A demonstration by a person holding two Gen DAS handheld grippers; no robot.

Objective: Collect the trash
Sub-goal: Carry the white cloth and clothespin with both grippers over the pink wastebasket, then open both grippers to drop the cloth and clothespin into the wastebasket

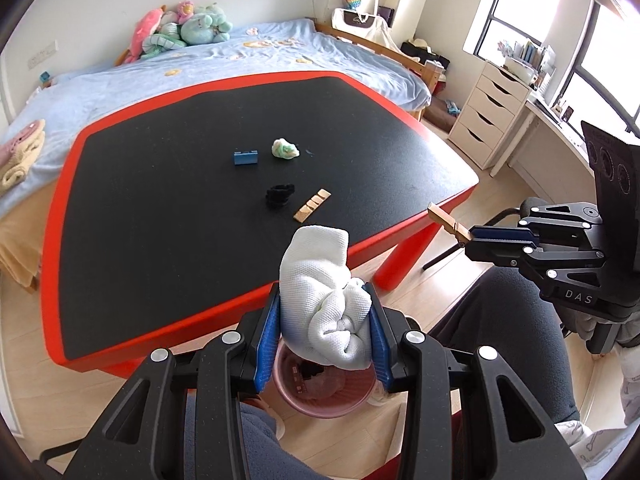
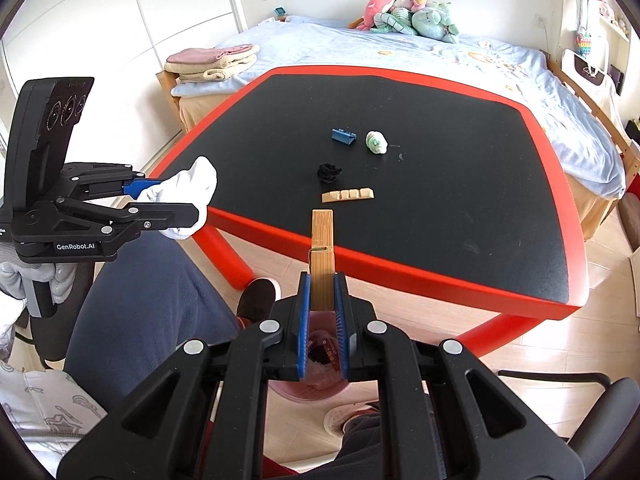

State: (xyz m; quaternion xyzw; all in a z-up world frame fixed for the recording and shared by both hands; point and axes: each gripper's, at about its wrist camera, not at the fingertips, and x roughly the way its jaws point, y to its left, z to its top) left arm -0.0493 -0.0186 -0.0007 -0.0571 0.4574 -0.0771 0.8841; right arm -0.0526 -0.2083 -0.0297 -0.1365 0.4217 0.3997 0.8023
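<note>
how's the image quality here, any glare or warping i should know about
Left wrist view: the windows blow out white at upper right; the table edges bow from fisheye, and the white cloth in the left tongs stays sharp. Right wrist view: even light, dark vignette in the corners, the clothespin in the right tongs is crisp.

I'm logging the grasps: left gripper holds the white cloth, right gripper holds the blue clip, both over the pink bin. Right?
Not quite: the right gripper holds a wooden clothespin, as the right wrist view shows. The blue clip lies on the table. The rest stands.
</note>
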